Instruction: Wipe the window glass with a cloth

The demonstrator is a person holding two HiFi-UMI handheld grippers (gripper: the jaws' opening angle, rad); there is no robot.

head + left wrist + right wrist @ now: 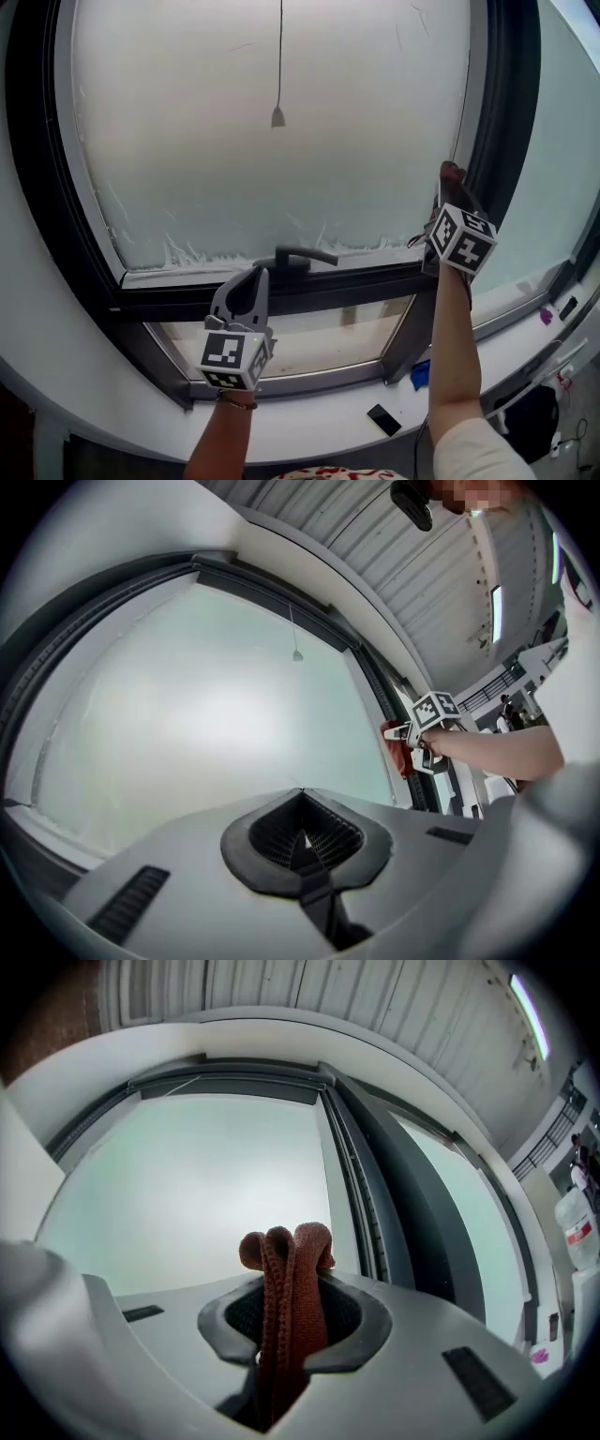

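The frosted window glass [272, 178] fills the head view inside a dark frame [511, 103]. My right gripper [452, 187] is raised at the pane's right edge, beside the frame, shut on a folded red-brown knitted cloth [451, 172]. In the right gripper view the cloth [286, 1269] sticks up out of the gripper [281, 1312] towards the glass [187, 1185]. My left gripper [253, 281] is lower, just below the window handle, shut with nothing in it. In the left gripper view that gripper [302, 799] faces the pane [206, 714], with the right gripper [412, 738] and cloth [398, 754] off to the right.
A thin pull cord with a small cone weight [278, 115] hangs in front of the glass. A dark window handle [302, 257] juts out at the pane's bottom. On the white sill [328, 436] below lie a black phone [384, 419] and a blue object [420, 375].
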